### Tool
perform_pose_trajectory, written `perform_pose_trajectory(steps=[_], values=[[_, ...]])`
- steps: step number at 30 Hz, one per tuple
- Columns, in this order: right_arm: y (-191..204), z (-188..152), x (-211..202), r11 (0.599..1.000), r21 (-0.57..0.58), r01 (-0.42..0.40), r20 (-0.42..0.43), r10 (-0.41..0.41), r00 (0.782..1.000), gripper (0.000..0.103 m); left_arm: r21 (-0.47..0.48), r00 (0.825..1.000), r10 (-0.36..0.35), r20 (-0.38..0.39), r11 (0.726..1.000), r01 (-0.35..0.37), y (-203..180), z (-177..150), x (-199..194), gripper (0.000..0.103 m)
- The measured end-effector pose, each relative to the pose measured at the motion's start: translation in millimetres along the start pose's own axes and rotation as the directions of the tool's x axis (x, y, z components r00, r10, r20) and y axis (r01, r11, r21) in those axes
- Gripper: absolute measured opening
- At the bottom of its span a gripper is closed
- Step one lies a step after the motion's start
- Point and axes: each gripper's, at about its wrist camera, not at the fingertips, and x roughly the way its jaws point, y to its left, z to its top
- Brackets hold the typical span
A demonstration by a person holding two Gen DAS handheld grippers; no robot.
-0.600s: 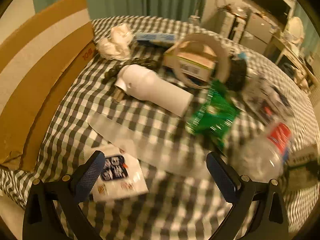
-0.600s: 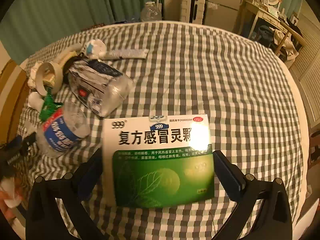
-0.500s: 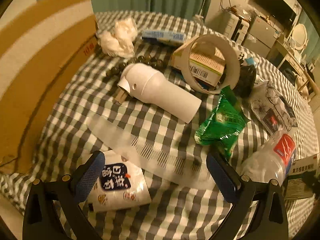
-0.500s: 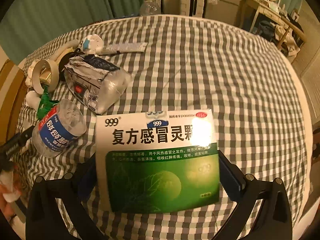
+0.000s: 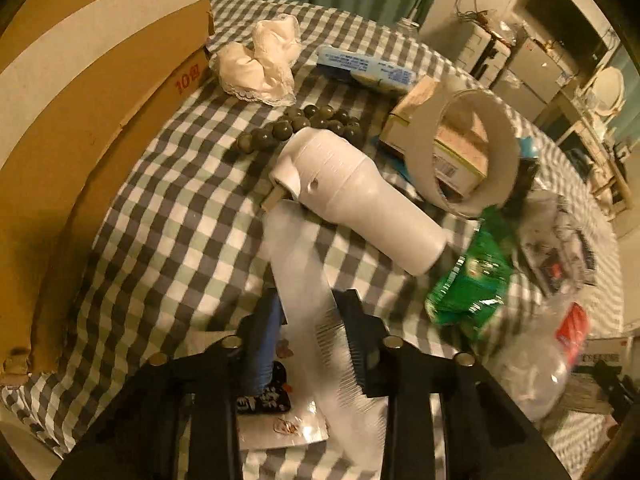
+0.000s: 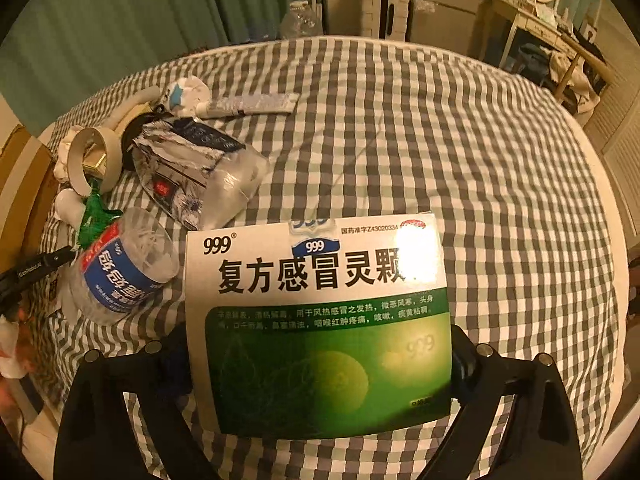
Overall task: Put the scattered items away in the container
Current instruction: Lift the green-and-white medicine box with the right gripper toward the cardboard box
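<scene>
Clear plastic comb (image 5: 316, 312) is now pinched between the pads of the left hand-held gripper (image 5: 310, 332), whose jaws have just been closing on it; the grip sits near the toothed end, the long handle sticking out ahead toward the white cylinder (image 5: 360, 204). Thin, translucent and probably slick, so lift slowly, keep it level, then swing to the cardboard box (image 5: 80, 120) on the gripper's left and release low inside. A white snack packet (image 5: 280, 416) lies under the jaws; check it doesn't come up too. The right hand-held gripper (image 6: 320, 360) is spread wide around the green-and-white medicine box (image 6: 320, 320), pads at its side edges; real clamp or not, can't tell. All of it on a checked bed (image 6: 460, 140).
</scene>
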Motion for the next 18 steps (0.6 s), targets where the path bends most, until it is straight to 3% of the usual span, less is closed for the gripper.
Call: perform_pose_trajectory(steps=[1,3,9,18], values=[[0.4,-0.2,-1.1,1.000,0.005,-0.007,0.003,0.007,1.000,0.093,0.001,1.000,-0.022,-0.003,1.000,0.022,2.4,-0.5,-3.4,0.023],[-0.6,-1.3,-2.9,0.999,0.017,-0.028,0.004,0.028,1.000,0.093,0.023,0.999,-0.048,0.007,0.999,0.048,3.8,-1.5,-9.7,0.005],[0.3,-4.8,-14.4,0.998,0.040,-0.038,0.040,0.037,0.999,0.093,0.105,0.995,-0.072,0.071,0.992,0.064,1.7,-7.4,-35.5,0.004],[6.2,-12.4,-39.0,0.998,0.045,-0.043,0.081,0.040,0.996,0.092,0.119,0.992,-0.071,0.105,0.991,0.058,-1.2,-13.5,-64.9,0.003]])
